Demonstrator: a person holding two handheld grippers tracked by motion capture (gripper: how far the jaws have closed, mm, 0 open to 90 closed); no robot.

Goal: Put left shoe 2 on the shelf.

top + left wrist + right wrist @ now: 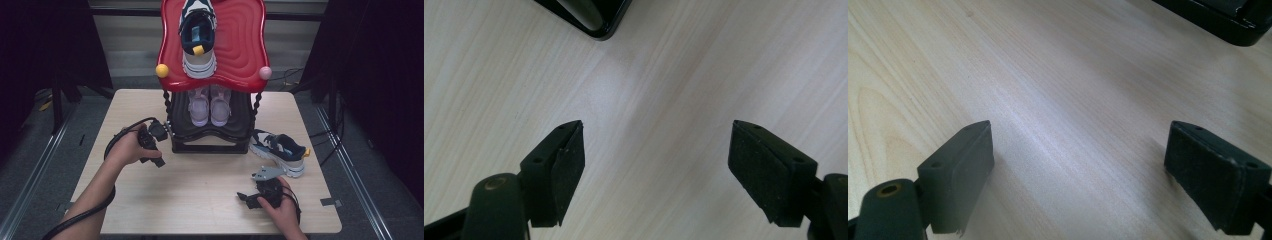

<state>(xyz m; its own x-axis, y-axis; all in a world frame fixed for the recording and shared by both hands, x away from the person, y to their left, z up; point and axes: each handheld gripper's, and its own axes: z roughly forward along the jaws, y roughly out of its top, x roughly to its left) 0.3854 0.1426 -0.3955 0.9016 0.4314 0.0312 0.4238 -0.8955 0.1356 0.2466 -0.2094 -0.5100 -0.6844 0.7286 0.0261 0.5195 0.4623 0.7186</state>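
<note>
My left gripper (pixel 159 131) hangs just beside the left foot of the black shoe rack (pixel 210 142), over the pale wooden table (pixel 200 185), and its jaws stand wide apart with nothing between them; in the left gripper view (pixel 656 150) I see bare wood under the pads and a corner of the rack's black base (pixel 589 17) at the top. My right gripper (pixel 248 197) rests low near the front right of the table, its grey plate on top, jaws also spread wide and holding nothing; in the right gripper view (pixel 1078 165) the wood grain runs between the 2 pads and a dark edge of the rack (pixel 1228 22) shows at the upper right. The nearest shoe, a navy and white sneaker (pixel 278 150) with a yellow heel tab, lies on the table just right of the rack and near my right gripper. On the rack's lower shelf stand 2 lilac shoes (pixel 209 105) side by side, and on the red wavy top tray (pixel 240 50) sits 1 matching navy sneaker (pixel 197 37).
</note>
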